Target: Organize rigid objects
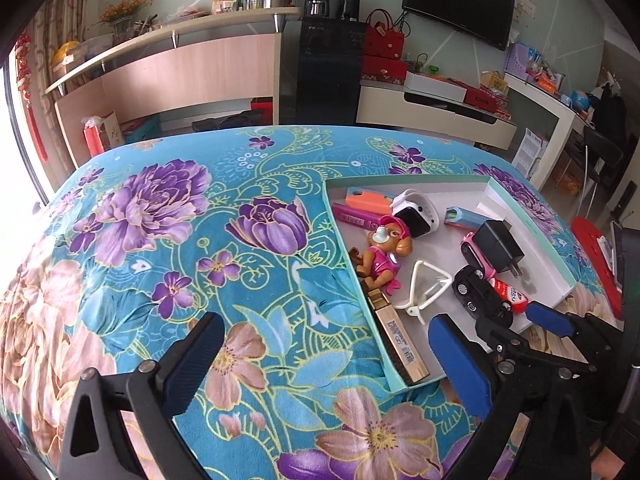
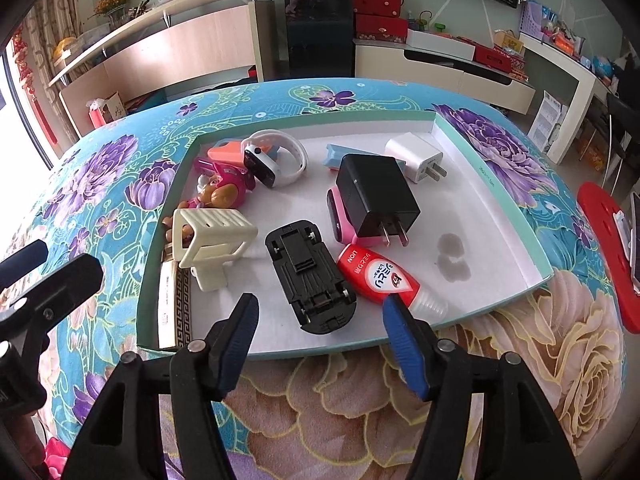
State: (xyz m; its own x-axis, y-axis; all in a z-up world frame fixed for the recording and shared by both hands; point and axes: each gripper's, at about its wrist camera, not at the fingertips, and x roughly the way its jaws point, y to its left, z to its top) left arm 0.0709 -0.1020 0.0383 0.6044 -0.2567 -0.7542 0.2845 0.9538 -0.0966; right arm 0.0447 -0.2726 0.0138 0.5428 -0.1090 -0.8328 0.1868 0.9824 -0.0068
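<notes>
Two hand-held grippers are seen over a table (image 1: 168, 184) covered by a blue floral cloth. On it lies a shallow box lid (image 2: 502, 216) with teal walls and a white floor, into which the loose things are gathered.

The left hand-held gripper (image 1: 324, 364) is spread fully apart, nothing lying between its blue pads; its fingers straddle the near left corner of the box lid, one over the cloth and one over the lid's floor. The right hand-held gripper (image 2: 320, 344) is also held apart, with nothing clamped. Its fingers hang at the near wall of the lid, on either side of an upturned black toy car (image 2: 310, 276), without touching it.

Just right of the car, a red glue bottle (image 2: 378, 276) is laid on its side, its clear cap close to the right finger. Behind these, a black plug adapter (image 2: 376, 196) is propped against a pink toy (image 2: 340, 220), and a white plug adapter (image 2: 418, 156) is placed near the far right corner. A cream plastic holder (image 2: 212, 240) and a gold box (image 2: 174, 304) are found along the left wall, with a pink-dressed puppy figure (image 2: 216, 192) behind them. A white smartwatch (image 2: 276, 160) is set at the far left, beside an orange case (image 2: 226, 148).
</notes>
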